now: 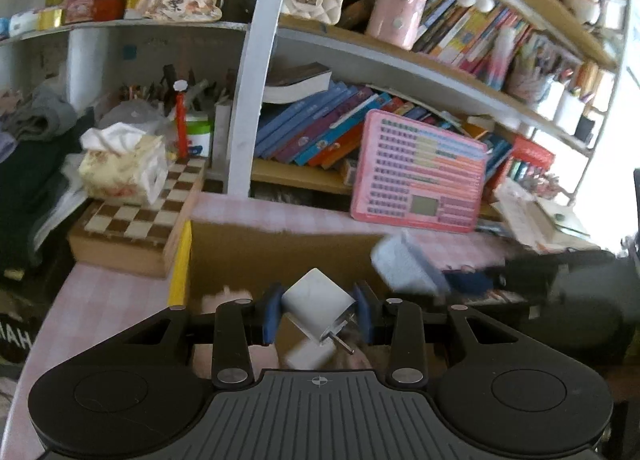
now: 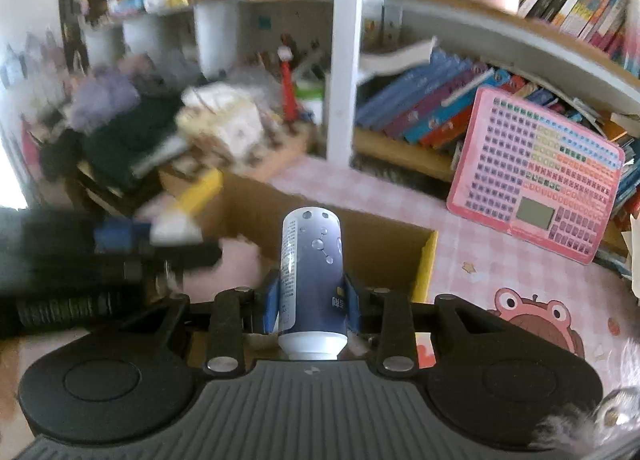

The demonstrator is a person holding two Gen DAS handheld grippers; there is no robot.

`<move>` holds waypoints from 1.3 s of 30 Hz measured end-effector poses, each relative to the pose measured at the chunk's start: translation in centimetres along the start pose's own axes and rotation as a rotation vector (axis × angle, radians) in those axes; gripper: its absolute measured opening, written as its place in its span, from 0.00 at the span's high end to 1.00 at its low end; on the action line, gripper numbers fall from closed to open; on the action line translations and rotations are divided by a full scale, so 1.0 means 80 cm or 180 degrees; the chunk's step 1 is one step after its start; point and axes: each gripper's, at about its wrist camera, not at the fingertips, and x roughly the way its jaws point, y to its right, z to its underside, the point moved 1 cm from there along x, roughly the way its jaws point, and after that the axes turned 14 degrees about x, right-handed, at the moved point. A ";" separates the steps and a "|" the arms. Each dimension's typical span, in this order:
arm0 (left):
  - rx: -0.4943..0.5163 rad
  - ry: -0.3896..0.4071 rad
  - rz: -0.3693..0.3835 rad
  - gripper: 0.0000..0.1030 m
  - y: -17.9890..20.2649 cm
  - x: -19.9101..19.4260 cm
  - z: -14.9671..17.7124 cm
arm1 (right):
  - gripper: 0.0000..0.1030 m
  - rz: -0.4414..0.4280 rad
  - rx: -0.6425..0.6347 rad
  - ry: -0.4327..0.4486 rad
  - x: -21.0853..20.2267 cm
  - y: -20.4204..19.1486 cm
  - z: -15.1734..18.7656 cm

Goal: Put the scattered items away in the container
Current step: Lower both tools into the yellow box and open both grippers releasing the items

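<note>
Carrying step in hand, judging by both loads above the cardboard box [image 1: 280, 260]. Left gripper [image 1: 319, 310] pinching a white plug charger [image 1: 316, 302] between its blue pads, metal prongs pointing toward 5 o'clock. Right gripper [image 2: 311, 302] clamped on a dark blue tube [image 2: 312, 264], white cap toward the camera, rounded end pointing to 12 o'clock. Box open on the pink checked tablecloth [image 2: 400, 199], with a yellow edge; in the left view at 12 o'clock from the pads, in the right view behind and around the tube. Something pale already inside the box under the charger, too blurred to name. Other gripper visible in each view: at 3 o'clock in the left view, at 9 o'clock in the right one.

Next, probably: lower both loads inside the box walls, then spread the fingers. Needs care not to knock the grippers together, being near each other over one opening.
</note>
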 end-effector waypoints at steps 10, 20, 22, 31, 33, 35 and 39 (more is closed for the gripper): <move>0.0143 -0.0686 -0.0020 0.65 -0.001 0.105 -0.006 | 0.70 0.0039 -0.0294 -0.0455 0.081 0.008 0.010; 0.0089 -0.0714 -0.0078 0.35 0.004 0.104 -0.001 | 0.56 -0.0045 -0.0297 -0.0447 0.086 0.011 0.008; 0.0106 -0.0594 -0.0088 0.34 0.004 0.087 -0.004 | 0.51 -0.0103 -0.0282 -0.0363 0.073 0.010 0.006; 0.0155 -0.0155 -0.0093 0.29 0.018 -0.014 0.002 | 0.40 -0.0198 -0.0241 -0.0036 -0.011 -0.005 0.016; 0.0162 -0.0088 -0.0091 0.28 0.023 -0.037 0.008 | 0.37 -0.0209 -0.0216 0.0037 -0.030 -0.010 0.021; 0.0181 -0.0029 -0.0105 0.27 0.026 -0.058 0.013 | 0.34 -0.0205 -0.0218 0.0116 -0.050 -0.016 0.028; 0.0220 0.0056 -0.0131 0.25 0.032 -0.097 0.025 | 0.33 -0.0157 -0.0204 0.0263 -0.089 -0.026 0.046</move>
